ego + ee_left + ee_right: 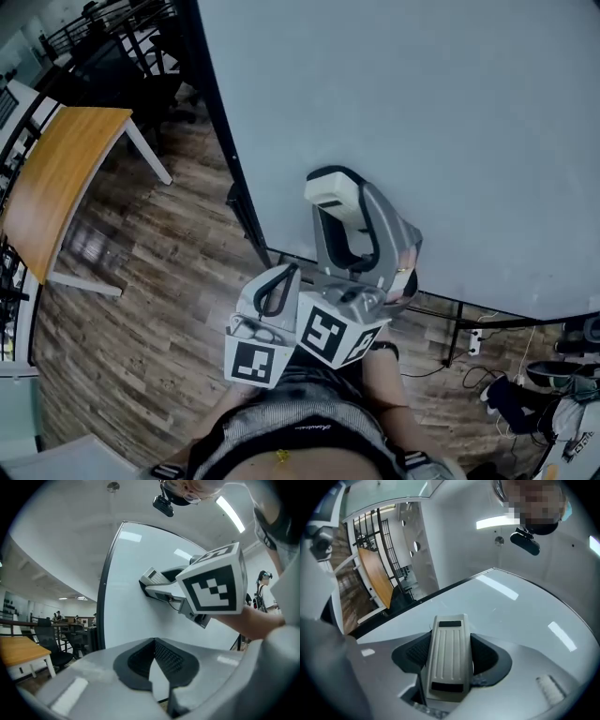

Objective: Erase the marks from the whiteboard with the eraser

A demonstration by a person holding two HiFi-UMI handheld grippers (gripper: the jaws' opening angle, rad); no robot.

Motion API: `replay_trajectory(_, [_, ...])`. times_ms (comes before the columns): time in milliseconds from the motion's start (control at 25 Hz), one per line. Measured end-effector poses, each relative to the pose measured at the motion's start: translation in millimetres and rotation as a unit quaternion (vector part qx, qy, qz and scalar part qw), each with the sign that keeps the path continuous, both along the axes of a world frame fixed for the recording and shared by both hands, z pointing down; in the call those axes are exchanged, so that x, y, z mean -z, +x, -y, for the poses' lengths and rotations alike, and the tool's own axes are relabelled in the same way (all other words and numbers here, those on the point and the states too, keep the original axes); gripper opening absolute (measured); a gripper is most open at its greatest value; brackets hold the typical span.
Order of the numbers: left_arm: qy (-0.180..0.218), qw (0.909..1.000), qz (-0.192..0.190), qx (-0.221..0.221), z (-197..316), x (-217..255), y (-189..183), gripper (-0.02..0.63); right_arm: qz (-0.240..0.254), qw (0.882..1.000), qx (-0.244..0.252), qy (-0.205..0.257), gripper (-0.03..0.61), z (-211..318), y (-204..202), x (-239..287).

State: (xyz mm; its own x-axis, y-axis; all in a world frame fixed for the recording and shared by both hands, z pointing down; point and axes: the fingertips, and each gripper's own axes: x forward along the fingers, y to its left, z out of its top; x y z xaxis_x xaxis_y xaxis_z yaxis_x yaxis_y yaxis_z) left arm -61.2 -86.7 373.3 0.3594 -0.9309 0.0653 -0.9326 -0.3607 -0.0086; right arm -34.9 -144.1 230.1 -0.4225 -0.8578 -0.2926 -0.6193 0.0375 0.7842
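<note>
Step in hand: wiping. Right tongs [449, 660] are clamped on the eraser [450, 639] across its ribbed grey back, with its far end against the whiteboard [422, 112] straight ahead of the tongs. Left tongs [153, 660] are closed and empty, held low, behind and to the left of the right tongs. No marks show on the board in any view, so the task appears near done. Next move, judged: check the hidden area under the eraser, keeping flat pressure. Containers: none in view.
</note>
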Motion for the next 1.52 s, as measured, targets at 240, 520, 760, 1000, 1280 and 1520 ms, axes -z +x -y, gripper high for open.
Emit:
replay_trajectory(240, [-0.007, 0.9998, 0.007, 0.019, -2, -6, -2, 0.003, -0.030, 0.999, 0.012, -0.027, 0.256, 5, -3, -23])
replay_trajectory(520, [-0.029, 0.9993, 0.010, 0.023, -11, -22, 8, 0.003, -0.097, 0.992, 0.019, -0.073, 0.256, 5, -4, -87])
replay_trajectory(760, [-0.041, 0.9976, 0.019, 0.053, -13, -37, -11, 0.003, -0.115, 0.990, 0.023, -0.084, 0.258, 5, -4, -105])
replay_trajectory(1000, [-0.026, 0.9988, 0.022, 0.035, -1, -25, -15, 0.003, -0.080, 0.996, -0.007, -0.028, 0.258, 1, 7, -36])
replay_trajectory(1280, [0.002, 0.9995, 0.024, -0.021, 19, -5, -2, 0.003, 0.006, 1.000, -0.010, -0.006, 0.258, 1, 26, 37])
replay_trajectory(1520, [0.004, 0.9987, 0.019, -0.047, 26, -3, 0, 0.003, 0.056, 0.997, -0.004, -0.043, 0.258, 4, 16, 9])
